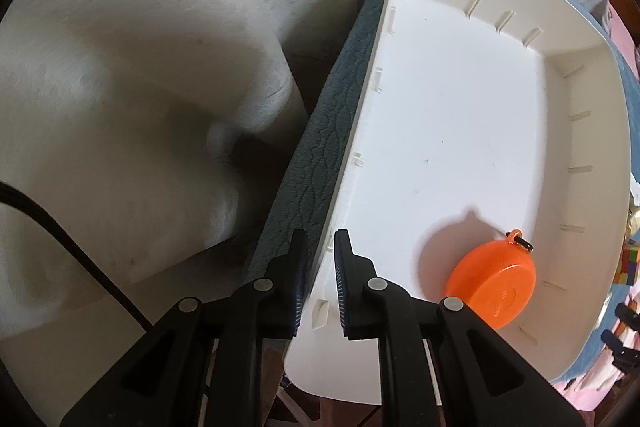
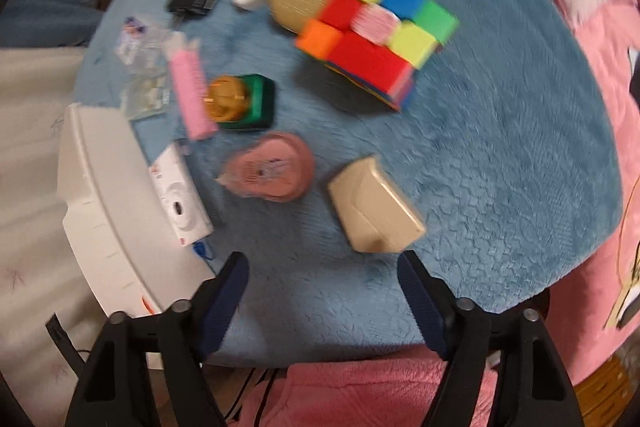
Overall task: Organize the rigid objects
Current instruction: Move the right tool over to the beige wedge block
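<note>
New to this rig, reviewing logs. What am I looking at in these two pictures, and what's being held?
No robot arm: a person holds a two-finger tool in each hand, each carrying a fisheye camera that looks along its fingers.

Left wrist view: the left gripper has its jaws closed on the near wall of a white bin, with one orange round case inside.

Right wrist view, blurred by motion: the right gripper is open and empty above a blue mat. On the mat lie a multicoloured cube puzzle, a beige box, a pink rounded case, a white camera and smaller items.
</note>
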### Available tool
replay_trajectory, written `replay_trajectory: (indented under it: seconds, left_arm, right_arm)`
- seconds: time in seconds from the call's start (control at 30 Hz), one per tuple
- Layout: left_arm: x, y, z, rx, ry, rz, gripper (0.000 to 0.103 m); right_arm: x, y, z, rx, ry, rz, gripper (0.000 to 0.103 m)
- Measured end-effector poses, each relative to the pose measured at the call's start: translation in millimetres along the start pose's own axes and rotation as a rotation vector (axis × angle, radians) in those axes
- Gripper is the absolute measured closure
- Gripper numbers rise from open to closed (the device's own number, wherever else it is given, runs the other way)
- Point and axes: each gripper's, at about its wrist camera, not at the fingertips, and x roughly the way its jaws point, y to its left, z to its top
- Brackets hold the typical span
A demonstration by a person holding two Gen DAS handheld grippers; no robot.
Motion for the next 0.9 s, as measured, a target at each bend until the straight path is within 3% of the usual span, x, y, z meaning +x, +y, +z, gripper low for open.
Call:
replay_trajectory:
  seconds: [0.23,0.33,0.4,0.83,0.9]
  left_arm:
    - [-9.1,-3.7,-0.4,-0.028,-0.005,0.017,0.090]
    - [-10.4,-6.4,0.0,-0.032,-0.005,0.023,0.090]
    - [-10.7,-8.0,0.0,-0.030,-0.004,0.027,0.090]
    - [-3.5,-11.4,2.9,0.011,0.006,0.007,0.090]
    - [-2.4,-11.2,3.3,0.022,0.009,-0.001,0.090]
  right_arm:
    - [18.4,-16.5,12.7,0.064,0.065,-0.009,0.036]
    - [20.8,-19.8,17.7,0.072,0.049,-0.035,0.039]
    - [21.1,-20.6,21.0,0.065,0.026,-0.060,0.047]
    - [28.9,-12.3,11.2,0.029,-0.006,-0.072,0.048]
    - [28.6,-10.3,2.9,0.040,-0.015,-0.051,0.067]
